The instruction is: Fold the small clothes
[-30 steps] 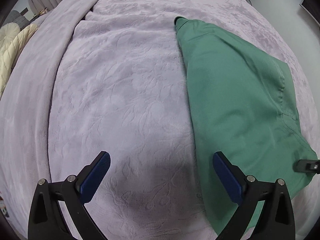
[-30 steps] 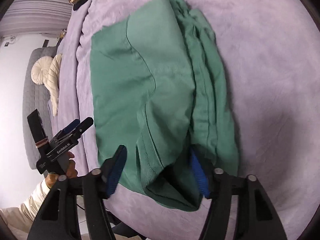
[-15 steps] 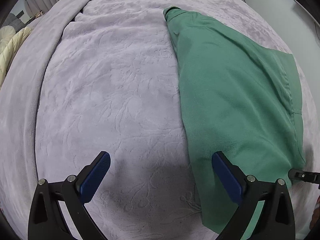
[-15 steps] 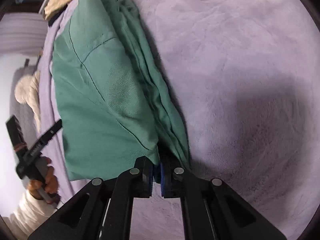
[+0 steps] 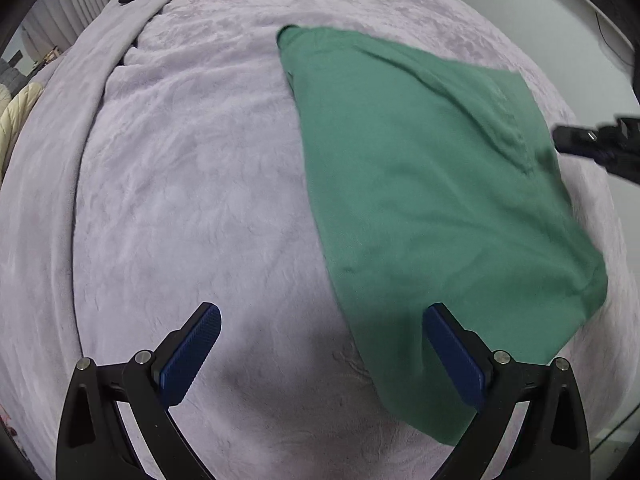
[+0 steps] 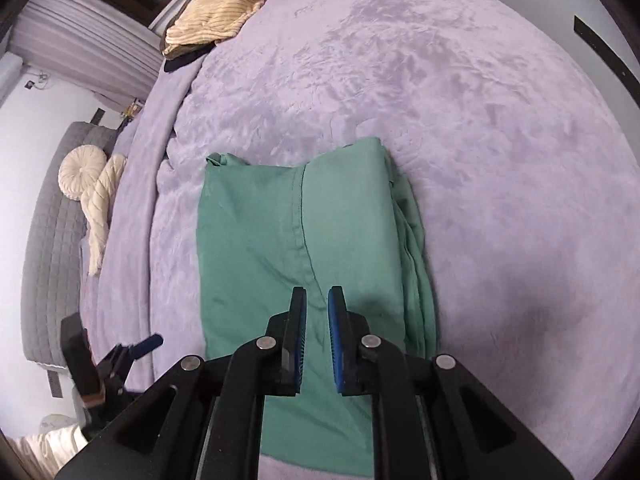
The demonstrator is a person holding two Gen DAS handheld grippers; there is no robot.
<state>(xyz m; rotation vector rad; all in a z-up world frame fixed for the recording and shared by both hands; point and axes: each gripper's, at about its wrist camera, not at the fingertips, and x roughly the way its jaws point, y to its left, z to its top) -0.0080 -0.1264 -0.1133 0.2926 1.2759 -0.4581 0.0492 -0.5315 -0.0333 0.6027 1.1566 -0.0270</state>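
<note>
- Left wrist view: the left gripper (image 5: 320, 344) hung over the lilac bedspread (image 5: 192, 184), its blue-padded fingers (image 5: 190, 354) spread wide with nothing between them, only blanket below.
- Just right of that, the green garment (image 5: 432, 208) lay folded flat on the bed; the gripper's right-hand finger sat in front of its near edge, though touching or not, I could not tell.
- Far right edge, a blurred black piece of the right gripper (image 5: 592, 144) poked in by the garment's right side.
- Right wrist view, from the left: a grey quilted sofa (image 6: 48, 240) with a cream cushion (image 6: 82, 172), and the left gripper (image 6: 132, 350) low in the corner.
- Centre, the green garment (image 6: 280, 240) spread on the bedspread (image 6: 500, 160), a seam running down its middle.
- The right gripper (image 6: 317, 300) hovered above the cloth, fingers (image 6: 337, 344) narrow and easing apart, nothing pinched.
- Top, a beige ribbed knit (image 6: 220, 12) on the bed's far edge.
</note>
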